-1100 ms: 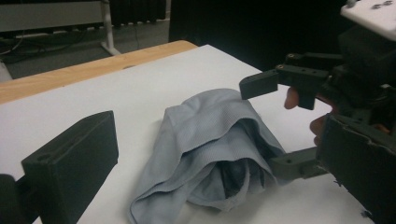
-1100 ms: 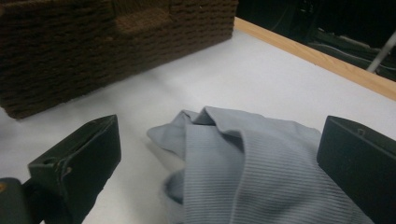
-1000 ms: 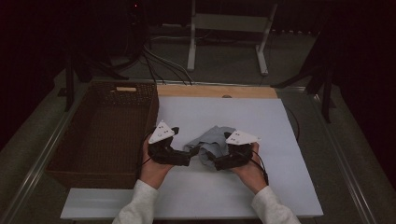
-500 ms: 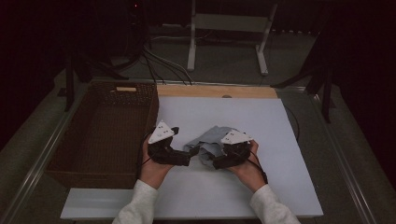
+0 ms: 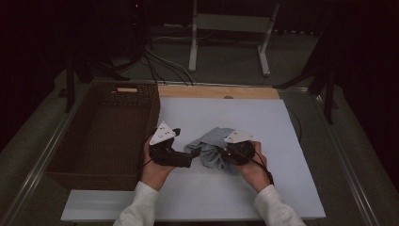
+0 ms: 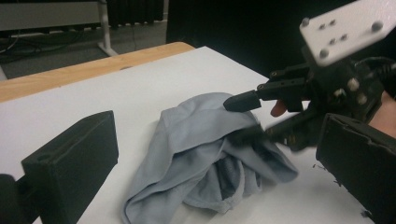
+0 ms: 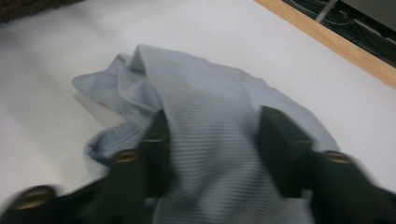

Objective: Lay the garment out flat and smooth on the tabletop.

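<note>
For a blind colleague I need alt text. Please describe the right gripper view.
A crumpled grey-blue cloth lies on a white table, with a fold of it between the right gripper's two black fingers, which have just been closing. A wooden edge crosses the upper right corner.

A dim room: grey floor, cables (image 5: 162, 61) and a white metal stand (image 5: 229, 28) beyond the white table (image 5: 235, 113).

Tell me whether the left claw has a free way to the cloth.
Probably yes: the left claw stands open right beside the cloth, bare tabletop between; the right claw straddles the far side.
</note>
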Demonstrator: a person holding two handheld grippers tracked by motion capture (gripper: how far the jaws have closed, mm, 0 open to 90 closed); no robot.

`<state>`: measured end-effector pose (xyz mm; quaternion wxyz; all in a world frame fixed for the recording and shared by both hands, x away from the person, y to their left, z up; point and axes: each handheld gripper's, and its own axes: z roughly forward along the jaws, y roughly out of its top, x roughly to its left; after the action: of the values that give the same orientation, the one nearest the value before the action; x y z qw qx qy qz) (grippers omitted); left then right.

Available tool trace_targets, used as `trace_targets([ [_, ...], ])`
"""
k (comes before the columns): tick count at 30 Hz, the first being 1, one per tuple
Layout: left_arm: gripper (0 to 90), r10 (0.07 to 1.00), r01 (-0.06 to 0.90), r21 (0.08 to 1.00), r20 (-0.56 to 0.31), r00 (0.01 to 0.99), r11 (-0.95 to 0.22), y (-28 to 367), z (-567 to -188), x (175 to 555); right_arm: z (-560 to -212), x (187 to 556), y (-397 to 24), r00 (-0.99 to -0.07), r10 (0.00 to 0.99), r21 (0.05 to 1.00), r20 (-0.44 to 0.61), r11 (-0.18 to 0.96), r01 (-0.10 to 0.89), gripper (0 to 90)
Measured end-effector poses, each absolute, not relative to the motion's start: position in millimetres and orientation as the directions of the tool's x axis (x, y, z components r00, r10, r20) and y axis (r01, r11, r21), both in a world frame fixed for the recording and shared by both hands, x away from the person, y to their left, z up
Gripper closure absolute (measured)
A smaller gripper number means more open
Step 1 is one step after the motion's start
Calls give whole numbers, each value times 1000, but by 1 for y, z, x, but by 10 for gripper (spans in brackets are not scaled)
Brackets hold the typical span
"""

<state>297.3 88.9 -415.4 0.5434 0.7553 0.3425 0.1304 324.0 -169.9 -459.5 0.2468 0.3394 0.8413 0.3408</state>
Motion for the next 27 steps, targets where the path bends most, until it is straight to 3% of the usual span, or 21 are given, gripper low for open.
trace_targets([
  [3,2,658,376,909,-173,733,-180,88,-416,297,-456,325,-176,-634,756,754,-167,512,412,715],
  [6,2,657,378,908,-175,733,-181,87,-417,298,-455,326,-180,-636,758,761,-144,496,418,790],
  [10,2,656,379,907,-175,734,-182,87,-417,298,-455,323,-178,-641,752,758,-154,506,411,830],
  [16,2,655,378,908,-176,734,-179,87,-417,297,-454,322,-179,-644,750,760,-149,503,411,816],
  [18,2,656,379,908,-177,734,-180,87,-417,297,-454,320,-180,-651,746,767,-140,498,405,728],
  [27,2,656,380,907,-177,734,-181,86,-417,297,-454,315,-169,-680,725,780,-112,488,391,168],
])
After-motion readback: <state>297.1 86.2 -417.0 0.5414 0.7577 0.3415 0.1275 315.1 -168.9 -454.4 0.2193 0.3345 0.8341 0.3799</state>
